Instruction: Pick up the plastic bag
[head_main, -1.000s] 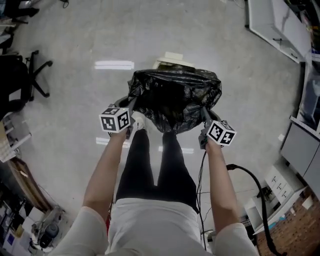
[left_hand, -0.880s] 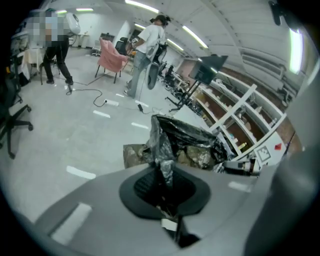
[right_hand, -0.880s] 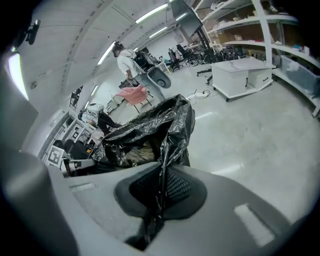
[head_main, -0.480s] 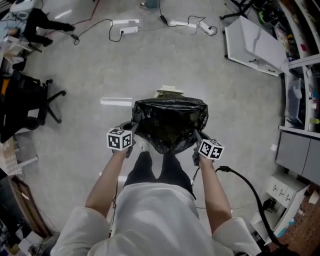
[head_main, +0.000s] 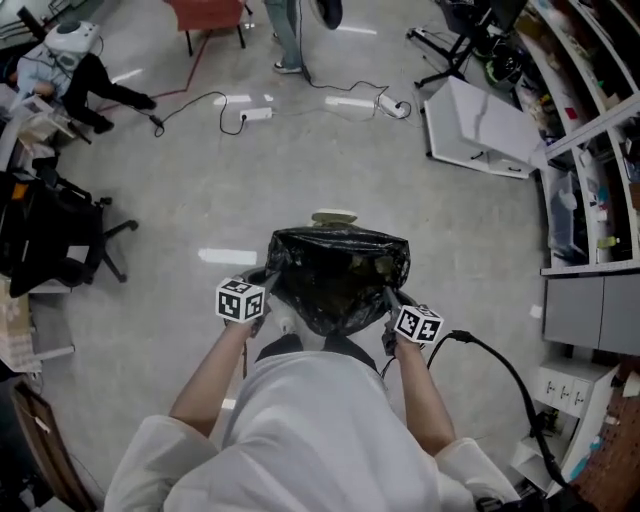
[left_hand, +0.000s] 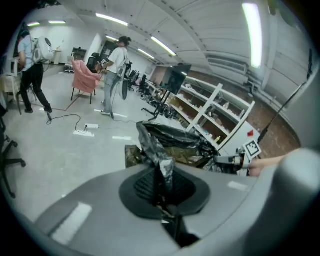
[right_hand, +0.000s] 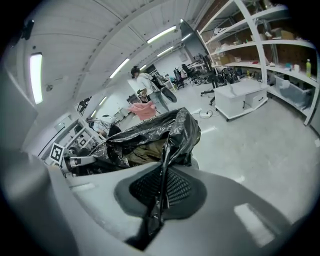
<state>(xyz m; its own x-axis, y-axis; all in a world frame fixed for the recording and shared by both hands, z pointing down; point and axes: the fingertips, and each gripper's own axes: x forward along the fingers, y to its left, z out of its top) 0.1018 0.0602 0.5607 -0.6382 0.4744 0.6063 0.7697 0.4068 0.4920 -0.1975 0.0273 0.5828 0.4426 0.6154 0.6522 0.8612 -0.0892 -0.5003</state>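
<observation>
So both tongs are clamped tight on the bag (head_main: 338, 275) right now. The left tongs (head_main: 265, 285) have a twist of the black rim squeezed between the pads (left_hand: 150, 182), with the plastic bunching up just above the jaws. The right tongs (head_main: 390, 300) are doing the same on the opposite rim. In the right gripper view a thin fold of film runs straight down between its closed jaws.

The bag (left_hand: 175, 142) hangs between the two tongs, so it's just right of the left pair and just left of the right pair. Its mouth is stretched from one to the other, which means the long axis runs tong to tong, across the person's front. The belly sags out ahead of the tips and below them. Something tan sits inside, and it's easiest to spot from the right side looking into the bag (right_hand: 145, 137).

Neither hand is nearer, since each already has its own end of the rim. As far as I can judge, the bag is already clear of the floor (head_main: 180, 210), so the pickup looks basically done. Whatever comes next, I'd keep both ends level, because if one side dips the load slides that way and tugs on a pretty skinny pinch.
</observation>
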